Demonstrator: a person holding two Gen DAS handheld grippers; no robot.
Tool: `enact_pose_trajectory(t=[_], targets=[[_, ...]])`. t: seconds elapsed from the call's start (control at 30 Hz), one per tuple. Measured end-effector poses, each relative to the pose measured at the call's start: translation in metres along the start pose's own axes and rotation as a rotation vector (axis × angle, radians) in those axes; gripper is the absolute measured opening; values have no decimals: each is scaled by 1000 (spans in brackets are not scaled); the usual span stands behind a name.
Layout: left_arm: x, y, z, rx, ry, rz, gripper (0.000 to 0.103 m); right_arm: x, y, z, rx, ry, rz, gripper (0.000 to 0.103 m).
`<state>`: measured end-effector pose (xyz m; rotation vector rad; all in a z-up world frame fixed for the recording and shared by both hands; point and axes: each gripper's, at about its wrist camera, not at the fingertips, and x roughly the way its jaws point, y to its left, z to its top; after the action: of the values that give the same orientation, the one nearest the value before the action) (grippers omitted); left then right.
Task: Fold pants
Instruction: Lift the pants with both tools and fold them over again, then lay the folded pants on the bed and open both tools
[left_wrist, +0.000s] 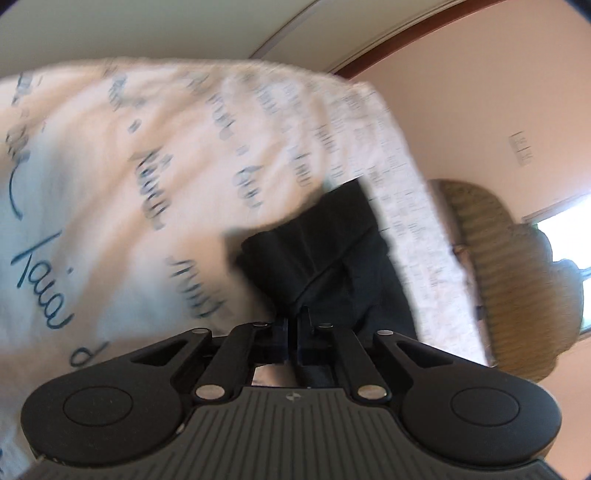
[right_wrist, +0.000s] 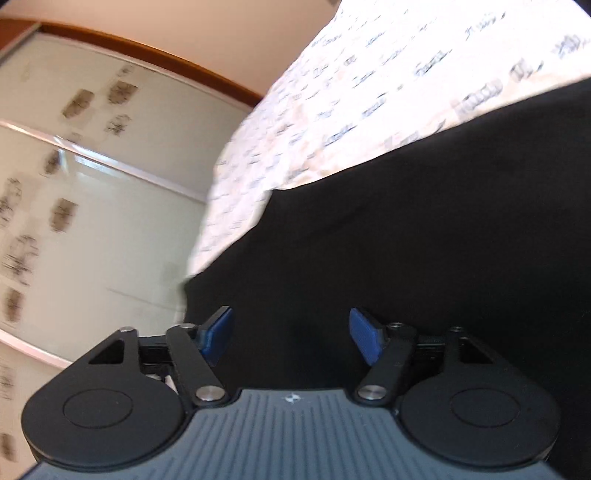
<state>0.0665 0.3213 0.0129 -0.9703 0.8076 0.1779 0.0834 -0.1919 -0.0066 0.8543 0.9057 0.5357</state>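
Looking along the left gripper (left_wrist: 293, 325), its two black fingers stand pressed together, with only a thin slit between them. The near end of the black fabric pants (left_wrist: 325, 251) runs right up to the fingertips; whether a fold of cloth is actually pinched in that slit I cannot tell, as the dark fingers and dark cloth run together. The pants lie as a narrow bunched strip reaching away from the gripper, creased lengthwise, on a white bedsheet printed with blue handwriting (left_wrist: 129, 166). The sheet fills the left and middle of this view and is smeared by blur. To the right of the bed sits a brown woven wicker chair (left_wrist: 498, 258), near a pale pink wall (left_wrist: 461, 92), with a bright window (left_wrist: 569, 236) at the far right edge.

From the right gripper (right_wrist: 291, 336), the two blue-padded fingers (right_wrist: 218, 334) stand well apart, nothing pressed between the pads. Black cloth of the pants spreads wide beneath and beyond them, covering the middle and right of this view; whether the pads touch it I cannot tell. The same white sheet shows beyond the pants at the upper right. On the left stands a pale frosted sliding wardrobe door with dark floral prints (right_wrist: 92, 184), topped by a brown wooden rail (right_wrist: 147, 51).
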Motion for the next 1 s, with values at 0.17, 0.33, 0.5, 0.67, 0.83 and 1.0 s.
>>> enact_pose_trajectory(t=[0.17, 0.33, 0.5, 0.67, 0.83, 1.0], targets=[[3, -5, -11, 68, -45, 2, 22, -2, -9, 2, 51, -17, 54, 69], [-34, -12, -17, 107, -84, -51, 46, -37, -11, -2, 111, -78, 116, 71], [-89, -41, -48, 320, -261, -6, 52, -129, -47, -20, 208, -303, 101, 71], [-96, -93, -87, 493, -340, -1, 62, -243, -102, -53, 401, -660, -17, 77], [-69, -153, -128, 645, -263, -73, 64, -304, -140, -79, 574, -850, -106, 77], [-46, -194, -176, 762, -197, -131, 66, -308, -150, -75, 572, -824, -162, 77]])
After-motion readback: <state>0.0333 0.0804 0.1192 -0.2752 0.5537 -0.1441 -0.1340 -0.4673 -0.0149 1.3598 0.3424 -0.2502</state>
